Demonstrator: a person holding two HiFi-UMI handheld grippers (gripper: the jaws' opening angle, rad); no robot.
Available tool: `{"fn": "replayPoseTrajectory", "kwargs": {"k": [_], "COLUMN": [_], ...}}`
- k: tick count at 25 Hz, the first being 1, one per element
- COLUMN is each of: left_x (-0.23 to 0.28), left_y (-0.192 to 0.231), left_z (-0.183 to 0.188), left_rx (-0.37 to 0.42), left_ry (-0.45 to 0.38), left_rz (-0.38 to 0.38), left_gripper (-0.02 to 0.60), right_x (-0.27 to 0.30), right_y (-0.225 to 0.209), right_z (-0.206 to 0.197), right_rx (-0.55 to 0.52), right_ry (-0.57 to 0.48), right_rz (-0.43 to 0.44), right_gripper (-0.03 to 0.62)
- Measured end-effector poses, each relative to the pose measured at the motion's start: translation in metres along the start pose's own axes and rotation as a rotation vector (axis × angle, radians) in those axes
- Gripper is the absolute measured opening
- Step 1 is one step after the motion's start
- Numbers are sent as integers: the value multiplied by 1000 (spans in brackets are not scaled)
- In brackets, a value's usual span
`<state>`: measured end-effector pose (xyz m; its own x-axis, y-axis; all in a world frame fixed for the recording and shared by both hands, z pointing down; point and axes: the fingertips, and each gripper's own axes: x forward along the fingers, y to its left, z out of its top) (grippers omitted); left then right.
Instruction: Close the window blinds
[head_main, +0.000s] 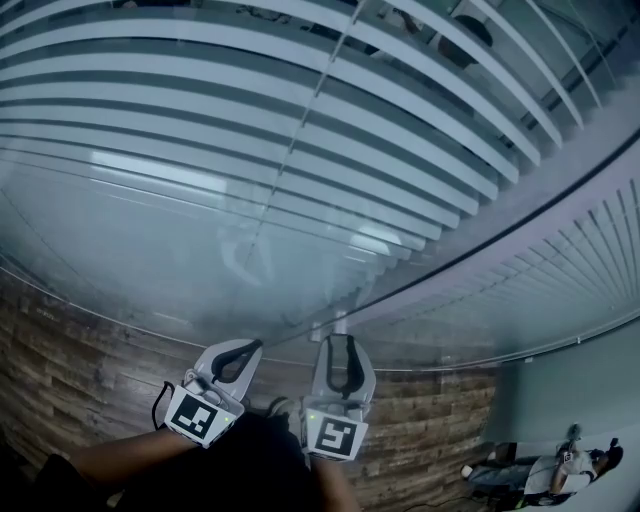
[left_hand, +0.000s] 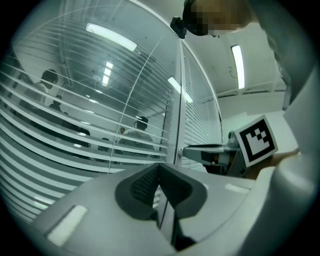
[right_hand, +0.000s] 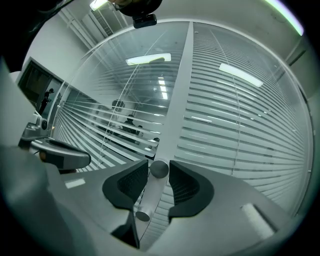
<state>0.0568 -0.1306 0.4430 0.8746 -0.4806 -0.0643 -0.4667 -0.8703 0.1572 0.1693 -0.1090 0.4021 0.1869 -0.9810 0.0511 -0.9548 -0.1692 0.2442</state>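
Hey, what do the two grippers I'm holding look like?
The left hand-held gripper and right hand-held gripper each have a pale grey shell, dark textured pads and a cube with black-and-white square markers. A black cable loops beside the left one.

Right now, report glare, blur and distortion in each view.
Head view: dim and hazy, blinds bowed by the wide lens. Left gripper view: ceiling light glares, corners black. Right gripper view: light streaks reflect over the blinds; the wand looks sharp.
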Motion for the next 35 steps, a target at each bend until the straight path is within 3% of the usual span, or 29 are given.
{"fn": "replayPoseTrajectory", "kwargs": {"k": [11, 24, 27, 30, 31, 35], "left_x": [-3, -15, -15, -15, -15, -14], "left_y": [5, 12, 10, 8, 8, 7], "left_z": [-2, -8, -7, -9, -11, -16], "left_rx": [-26, -33, -33, -33, -33, -38], "left_ry": [-8, 19, 20, 15, 12, 12], "left_rz": [44, 81, 83, 81, 83, 92], "left_gripper": [0, 0, 0, 0, 0, 0], "right_x": [5, 6, 6, 6, 6, 6], "right_y": [3, -3, -1, 5, 6, 7], "right_z": [-4, -5, -3, -5, -8, -13], "right_rx": [-120, 49, -60, -379, -429, -421], "right_ry": [15, -1, -11, 34, 57, 56], "right_rz": [39, 48, 51, 45, 42, 57], "right_gripper": [152, 124, 126, 124, 124, 124]}}
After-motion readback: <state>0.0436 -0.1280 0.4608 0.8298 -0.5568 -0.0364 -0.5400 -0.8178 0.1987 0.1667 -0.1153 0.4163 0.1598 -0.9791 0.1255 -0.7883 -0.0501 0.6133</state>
